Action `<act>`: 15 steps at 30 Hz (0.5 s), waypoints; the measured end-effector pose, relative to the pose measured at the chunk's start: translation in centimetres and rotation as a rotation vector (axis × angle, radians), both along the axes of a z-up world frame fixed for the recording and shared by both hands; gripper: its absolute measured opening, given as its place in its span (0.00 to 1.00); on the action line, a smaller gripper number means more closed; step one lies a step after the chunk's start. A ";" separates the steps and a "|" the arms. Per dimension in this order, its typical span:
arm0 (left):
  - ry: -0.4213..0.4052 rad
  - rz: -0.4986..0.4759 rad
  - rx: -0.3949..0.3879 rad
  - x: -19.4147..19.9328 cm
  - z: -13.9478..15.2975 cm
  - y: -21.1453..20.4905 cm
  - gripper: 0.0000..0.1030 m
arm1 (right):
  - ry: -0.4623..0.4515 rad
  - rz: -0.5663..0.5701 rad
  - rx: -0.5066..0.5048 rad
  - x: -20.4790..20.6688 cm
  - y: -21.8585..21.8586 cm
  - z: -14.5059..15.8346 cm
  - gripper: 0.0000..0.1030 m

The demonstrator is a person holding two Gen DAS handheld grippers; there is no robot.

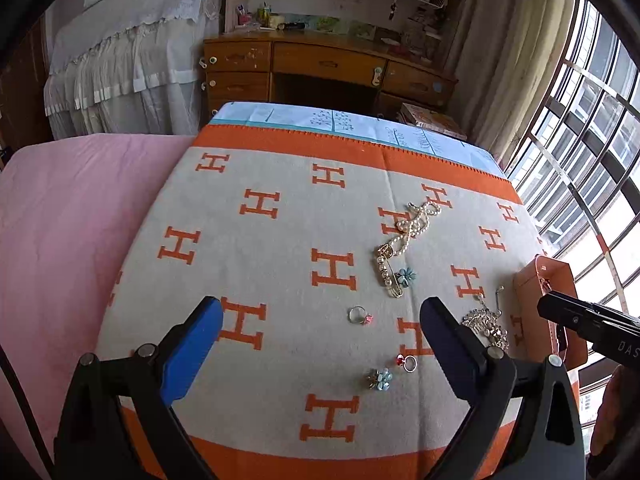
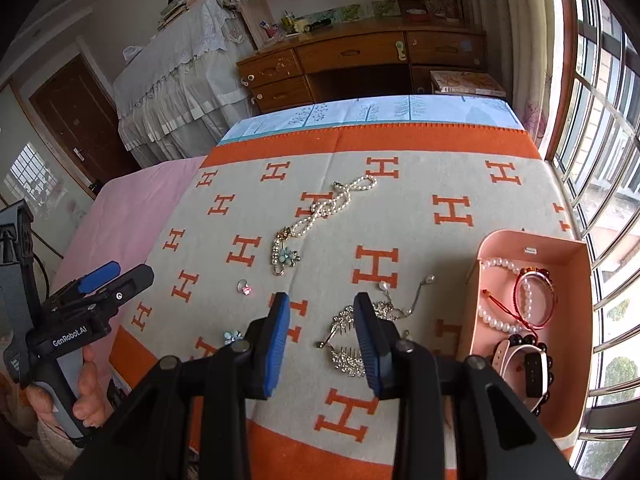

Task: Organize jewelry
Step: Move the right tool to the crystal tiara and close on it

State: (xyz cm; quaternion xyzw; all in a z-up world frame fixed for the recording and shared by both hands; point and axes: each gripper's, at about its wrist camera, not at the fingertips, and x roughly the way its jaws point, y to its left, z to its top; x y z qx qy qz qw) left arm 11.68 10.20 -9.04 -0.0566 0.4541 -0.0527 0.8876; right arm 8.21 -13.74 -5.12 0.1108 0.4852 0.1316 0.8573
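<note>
Lying on the orange and grey blanket [image 2: 400, 208] are most of the jewelry pieces, while a pink box [image 2: 576, 280] at the right edge holds the others. Inside the box there is a white pearl bracelet [image 2: 490, 312], a red bangle [image 2: 536, 300] that overlaps it, a dark bead bracelet [image 2: 546, 364] and a white watch [image 2: 528, 364] at the near end.

On the blanket, a pearl necklace [image 2: 336, 204] is stretched toward the far side, and a brooch with a blue flower [image 2: 286, 258] is touching its near end. A ring with a pink stone [image 2: 244, 286] lies alone to the left. A crystal hair comb [image 2: 346, 344] with a thin chain [image 2: 404, 300] lies beside the box. A ring with a red stone [image 1: 406, 362] and a small blue flower [image 1: 380, 378] lie close together.

The right tool [image 2: 322, 340] is open, empty, and is above the comb. The left tool [image 1: 320, 344] is open wide, also empty, above the two rings.
</note>
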 end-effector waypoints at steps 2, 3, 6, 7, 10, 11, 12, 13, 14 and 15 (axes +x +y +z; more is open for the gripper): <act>0.036 -0.009 -0.006 1.2 -1.0 -0.4 0.95 | 0.061 -0.020 0.045 0.8 -0.8 -0.9 0.33; 0.055 -0.015 -0.013 1.8 -1.5 -0.6 0.95 | 0.095 -0.032 0.063 1.2 -1.1 -1.4 0.33; 0.089 -0.031 -0.024 3.3 -2.5 -1.4 0.88 | 0.198 -0.076 0.127 1.8 -2.3 -3.0 0.33; 0.094 -0.033 -0.019 3.8 -2.7 -1.7 0.86 | 0.224 -0.095 0.140 1.9 -2.6 -3.4 0.33; 0.104 -0.045 -0.017 4.9 -3.1 -2.7 0.78 | 0.277 -0.159 0.112 1.8 -3.0 -4.7 0.33; 0.112 -0.051 -0.019 5.2 -3.3 -2.9 0.76 | 0.292 -0.176 0.102 1.9 -3.1 -5.0 0.33; 0.117 -0.055 -0.021 5.3 -3.6 -3.2 0.75 | 0.305 -0.186 0.101 1.9 -3.1 -5.3 0.33; 0.124 -0.058 -0.021 5.5 -3.9 -3.6 0.74 | 0.313 -0.192 0.100 1.9 -3.1 -5.7 0.33; 0.135 -0.062 -0.021 5.6 -4.2 -3.8 0.71 | 0.315 -0.195 0.092 1.9 -3.0 -6.0 0.33; 0.149 -0.069 -0.026 5.6 -4.6 -4.1 0.70 | 0.315 -0.201 0.075 2.1 -2.9 -6.2 0.33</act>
